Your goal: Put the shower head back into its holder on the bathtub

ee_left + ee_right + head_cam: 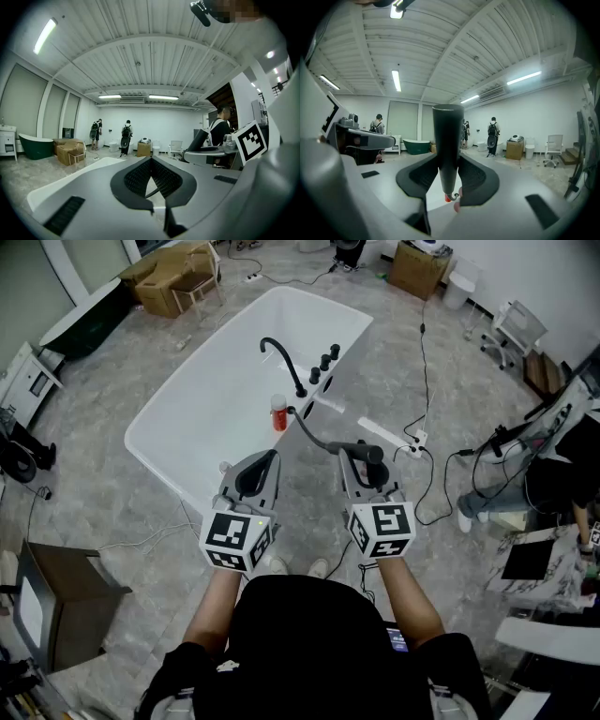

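Right gripper view shows your right gripper clamped on the black shower head, upright between its jaws, so hold firm, mind the hose, and carry it ahead to the bathtub taps; your left gripper has its jaws together, empty.

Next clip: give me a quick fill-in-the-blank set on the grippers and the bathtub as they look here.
1. The right gripper is shut on a black ____.
2. The left gripper is shut and holds ____.
3. The bathtub is ____ in colour.
4. The bottle near the black faucet is ____.

Missing words: shower head; nothing; white; red.
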Tool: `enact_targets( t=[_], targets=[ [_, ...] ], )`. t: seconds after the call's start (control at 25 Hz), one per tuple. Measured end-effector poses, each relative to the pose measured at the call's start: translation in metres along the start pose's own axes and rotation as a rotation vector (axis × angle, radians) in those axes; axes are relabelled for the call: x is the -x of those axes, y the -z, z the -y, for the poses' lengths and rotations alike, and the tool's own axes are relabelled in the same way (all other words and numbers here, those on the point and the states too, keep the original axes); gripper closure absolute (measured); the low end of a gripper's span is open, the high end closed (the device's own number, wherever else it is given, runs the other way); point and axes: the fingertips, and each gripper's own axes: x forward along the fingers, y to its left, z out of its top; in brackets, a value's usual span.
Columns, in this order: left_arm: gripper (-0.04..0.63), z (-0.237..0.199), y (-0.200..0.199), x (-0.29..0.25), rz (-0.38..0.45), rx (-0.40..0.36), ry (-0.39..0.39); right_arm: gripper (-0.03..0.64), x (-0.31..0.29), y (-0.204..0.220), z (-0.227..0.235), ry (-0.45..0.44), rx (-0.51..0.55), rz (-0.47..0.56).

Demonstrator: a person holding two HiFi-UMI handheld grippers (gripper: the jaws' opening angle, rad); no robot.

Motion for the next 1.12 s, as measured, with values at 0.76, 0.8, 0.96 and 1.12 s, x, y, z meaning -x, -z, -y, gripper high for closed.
enact_targets(
  t=[0.76, 0.8, 0.96, 1.12],
  targets=[
    [0.581, 0.026, 0.022, -0.005, -0.020, 0.028, -0.057, 0.480, 0.007, 0.016, 0.022, -0.067, -0.018, -0.006],
    [0.581, 0.026, 0.023, -0.006, -0.023, 0.028, -0.064, 0.480, 0.005, 0.017, 0.022, -0.072, -0.017, -0.008],
    [0.581, 0.017, 0.022, -0.010, -0.027, 0.030, -0.088, 0.480, -0.006, 0.013, 0.024, -0.089, -0.017, -0.008],
    [0.581, 0.007, 0.027, -0.019, -0.030, 0.040, -0.104, 0.480, -0.019, 0.014, 0.026, -0.103, -0.016, -0.006]
  ],
)
